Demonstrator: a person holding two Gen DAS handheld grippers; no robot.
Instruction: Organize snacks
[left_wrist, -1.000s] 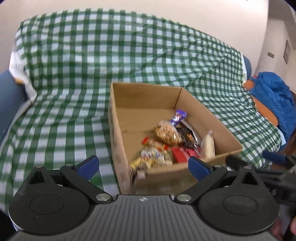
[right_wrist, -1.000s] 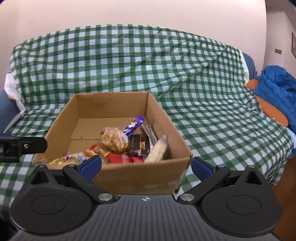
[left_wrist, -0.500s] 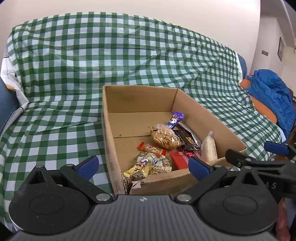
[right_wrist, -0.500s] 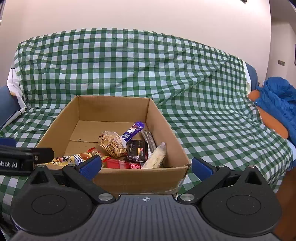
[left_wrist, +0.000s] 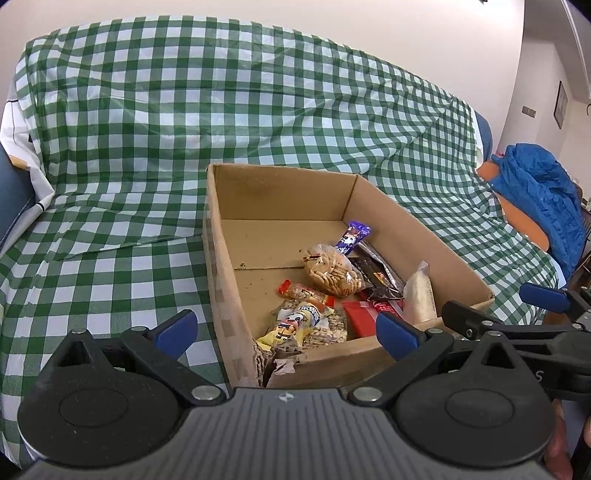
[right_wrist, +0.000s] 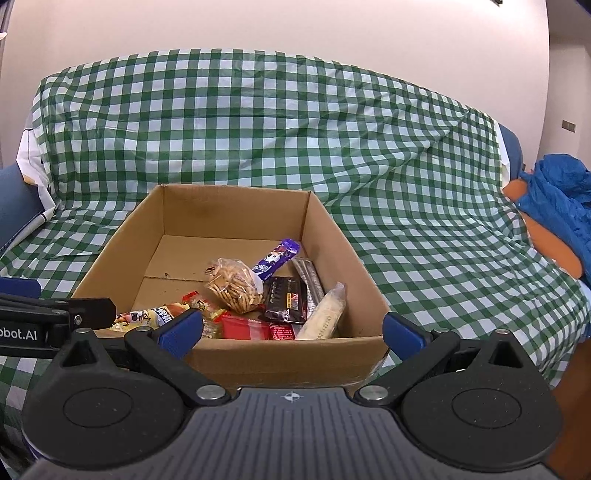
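Both my left gripper (left_wrist: 283, 330) and right gripper (right_wrist: 291, 334) hover with jaws apart and empty before the cardboard box (right_wrist: 258, 356) on the checked cloth (right_wrist: 424, 229), snacks (right_wrist: 236, 282) piled in its near right part.

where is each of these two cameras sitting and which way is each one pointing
Left wrist: rides on the left gripper, near the cardboard box's near-left corner, facing the sofa back; its own open fingers show, with the right gripper at the right edge.
Right wrist: rides on the right gripper, square to the box's front wall, facing the same way; its open fingers show, the left gripper at the left edge.
Shared: the box, the purple wrapper, the checked cloth.
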